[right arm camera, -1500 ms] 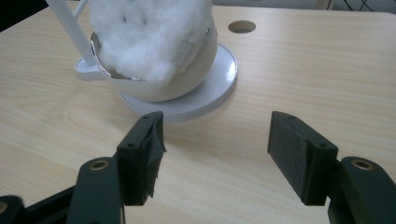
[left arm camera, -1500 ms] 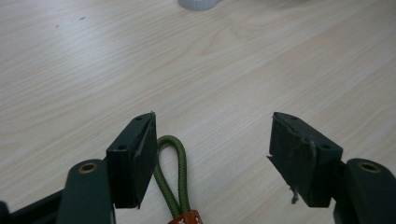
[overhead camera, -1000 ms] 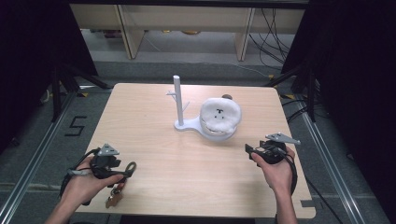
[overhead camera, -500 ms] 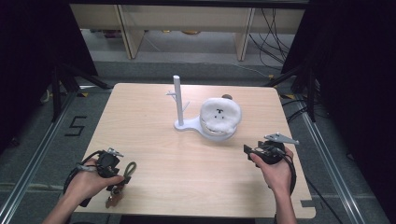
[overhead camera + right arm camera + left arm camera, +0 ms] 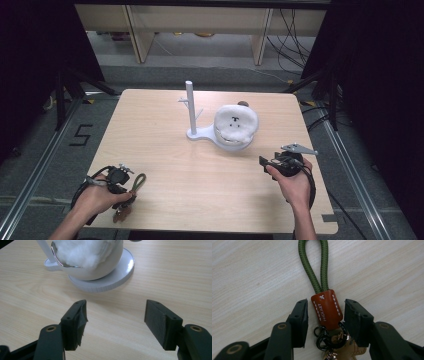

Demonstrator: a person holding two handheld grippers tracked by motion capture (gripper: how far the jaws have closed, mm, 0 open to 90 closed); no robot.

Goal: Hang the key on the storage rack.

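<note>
The green cord loop [image 5: 314, 265] is running off the top edge of the left gripper view, and the brown charm [image 5: 347, 351] below the rings is being cut by the bottom edge. The white post [image 5: 45, 250] is leaving the right gripper view's top.

Left tongs [image 5: 325, 315] with 2 black jaws apart, flanking but not touching a brown leather tab [image 5: 327, 308] on the table [image 5: 249, 272]; green cord loop [image 5: 317, 262] above, dark metal rings [image 5: 322, 336] below.
</note>
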